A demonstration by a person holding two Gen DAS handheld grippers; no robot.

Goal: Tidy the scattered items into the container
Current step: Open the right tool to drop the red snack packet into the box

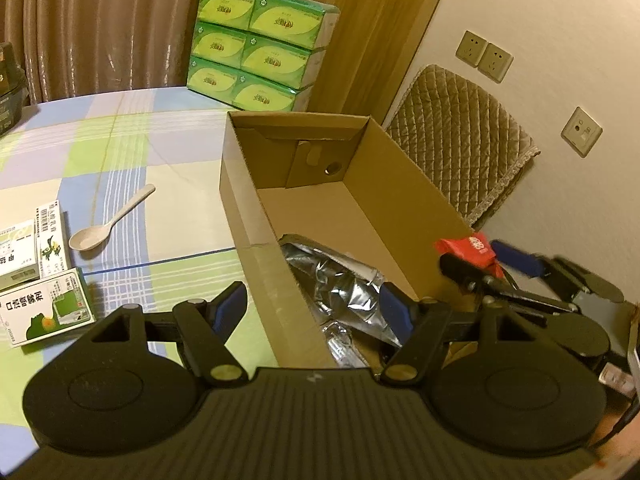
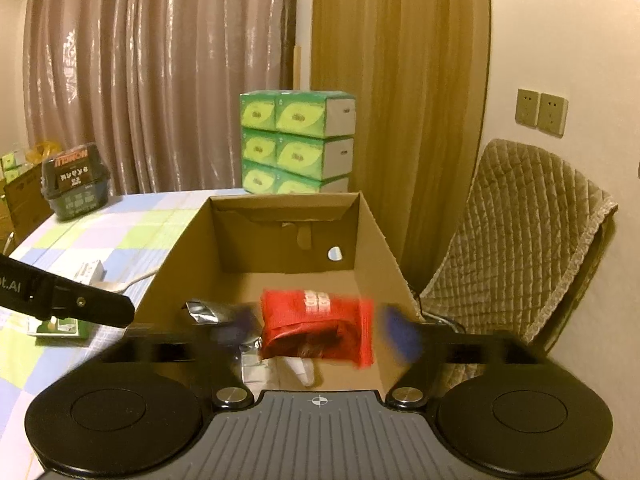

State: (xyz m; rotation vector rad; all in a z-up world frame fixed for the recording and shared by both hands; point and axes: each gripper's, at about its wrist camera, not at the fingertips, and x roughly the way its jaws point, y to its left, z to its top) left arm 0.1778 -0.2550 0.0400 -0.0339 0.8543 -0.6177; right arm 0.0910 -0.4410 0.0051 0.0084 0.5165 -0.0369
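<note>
Right wrist: your right tongs (image 2: 320, 330) spread, red packet (image 2: 316, 326) loose over box (image 2: 376, 240); blurred, may bounce out. Left tongs (image 1: 312, 306) spread, empty.

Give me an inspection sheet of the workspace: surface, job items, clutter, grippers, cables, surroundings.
Surface: table under a checked cloth.
Box: open cardboard, holding a foil bag.
Red packet: between the right gripper's fingers above the box; the view is blurred, so grip or release cannot be told.
Still out: spoon and three medicine cartons, left of the box.
Clutter: tissue packs stacked behind the box; dark tub at the far left.
Left gripper: open, empty, astride the box's near left wall.
Cables: nothing seen.
Surroundings: curtains, quilted chair, wall sockets.
</note>
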